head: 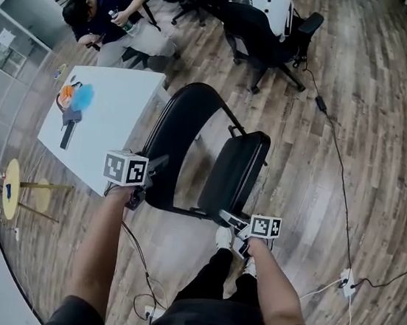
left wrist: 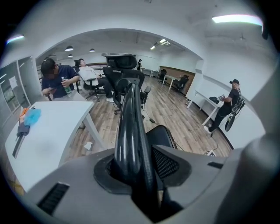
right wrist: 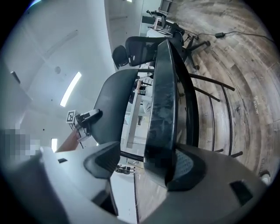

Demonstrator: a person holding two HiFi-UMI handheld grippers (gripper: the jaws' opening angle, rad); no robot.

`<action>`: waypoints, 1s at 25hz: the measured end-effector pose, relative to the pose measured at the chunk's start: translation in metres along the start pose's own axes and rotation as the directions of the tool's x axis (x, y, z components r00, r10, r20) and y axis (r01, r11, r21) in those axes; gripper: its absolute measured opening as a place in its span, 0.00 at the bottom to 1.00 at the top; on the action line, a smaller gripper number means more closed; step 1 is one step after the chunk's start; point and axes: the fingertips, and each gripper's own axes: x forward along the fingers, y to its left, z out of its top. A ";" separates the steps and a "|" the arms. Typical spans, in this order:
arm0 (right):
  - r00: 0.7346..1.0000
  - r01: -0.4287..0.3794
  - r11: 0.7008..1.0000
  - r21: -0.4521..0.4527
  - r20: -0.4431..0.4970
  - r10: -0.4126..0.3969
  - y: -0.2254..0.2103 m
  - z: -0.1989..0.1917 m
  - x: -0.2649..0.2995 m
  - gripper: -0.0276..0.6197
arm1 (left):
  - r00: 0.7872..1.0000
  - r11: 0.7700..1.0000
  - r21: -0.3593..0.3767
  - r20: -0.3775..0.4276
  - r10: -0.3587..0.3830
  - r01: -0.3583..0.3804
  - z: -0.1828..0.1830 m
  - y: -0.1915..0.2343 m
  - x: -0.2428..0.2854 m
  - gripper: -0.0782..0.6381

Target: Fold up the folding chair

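Head view: near the person's shoes (head: 224, 237), both forearms reach out to the chair (head: 168, 138), which stands on the wood floor (head: 360, 104) with its seat (head: 236, 171) tipped steeply up towards the backrest (head: 160, 161). The left gripper (head: 152, 170) is clamped on the backrest's black edge tube. In the left gripper view that tube (left wrist: 131, 127) runs up between the jaws, and both pads press on it. The right gripper (head: 231, 220) is at the seat's near edge. In the right gripper view its jaws stand apart around the seat (right wrist: 164, 100): the seat lies against one pad (right wrist: 190, 168), and a clear gap separates it from the other pad (right wrist: 103, 159).

Just left of the chair is a white table (head: 114, 109) with a blue and orange thing (head: 77, 95) on it. Left of that stands a yellow stool (head: 12, 188). A cable (head: 340, 169) trails over the floor at the right. Farther off are black office chairs (head: 261, 35) and a seated person (head: 103, 18).
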 end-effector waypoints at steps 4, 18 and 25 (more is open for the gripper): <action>1.000 -0.018 1.000 -0.001 -0.011 0.018 0.015 0.004 0.017 0.52 | 1.000 1.000 0.001 0.006 0.017 -0.017 0.006 -0.001 -0.002 0.28; 0.998 0.043 0.998 -0.037 -0.041 -0.044 0.069 0.001 0.148 0.52 | 0.992 0.990 -0.068 0.040 -0.118 0.120 0.013 0.091 -0.033 0.24; 0.994 0.064 0.995 -0.078 -0.081 -0.071 0.088 -0.003 0.235 0.52 | 0.987 0.983 -0.097 0.042 -0.154 0.157 0.009 0.158 -0.042 0.24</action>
